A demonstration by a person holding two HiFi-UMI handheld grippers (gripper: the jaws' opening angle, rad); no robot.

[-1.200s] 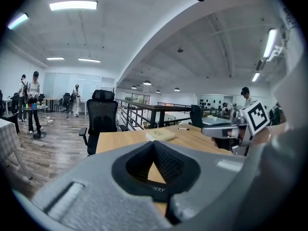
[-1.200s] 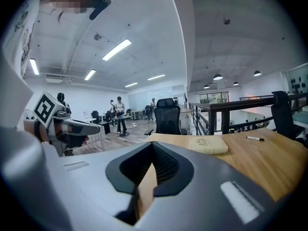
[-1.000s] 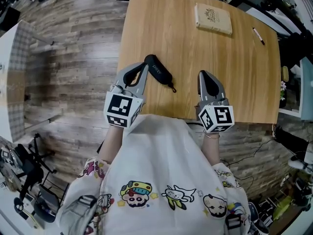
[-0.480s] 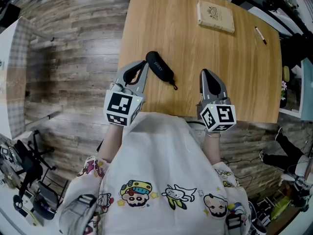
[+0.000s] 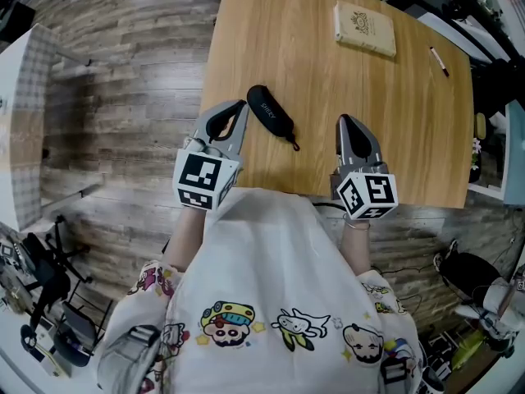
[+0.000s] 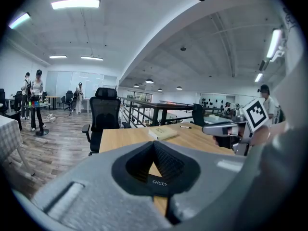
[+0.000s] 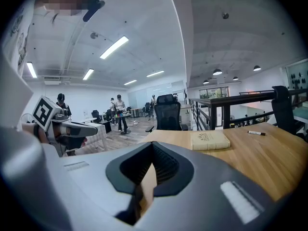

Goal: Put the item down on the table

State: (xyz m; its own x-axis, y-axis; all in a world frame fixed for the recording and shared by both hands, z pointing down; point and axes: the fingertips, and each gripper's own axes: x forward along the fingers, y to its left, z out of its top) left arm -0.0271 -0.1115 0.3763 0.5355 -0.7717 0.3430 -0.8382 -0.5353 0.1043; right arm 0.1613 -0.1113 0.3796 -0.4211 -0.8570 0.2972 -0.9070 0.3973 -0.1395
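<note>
The left gripper (image 5: 240, 107) hides most of the long black rounded case (image 5: 271, 115) in its own view. The case lies flat on the smooth light wooden surface (image 5: 328, 80), just beside the tips. Both the left and right gripper (image 5: 344, 121) fingers are clenched on nothing. A flat tan book (image 5: 365, 29) lies far off

grey wood-plank floor (image 5: 123, 80), blk office chair (image 6: 106, 113), strip lights (image 6: 75, 4) on white ceiling (image 6: 159, 28)
</note>
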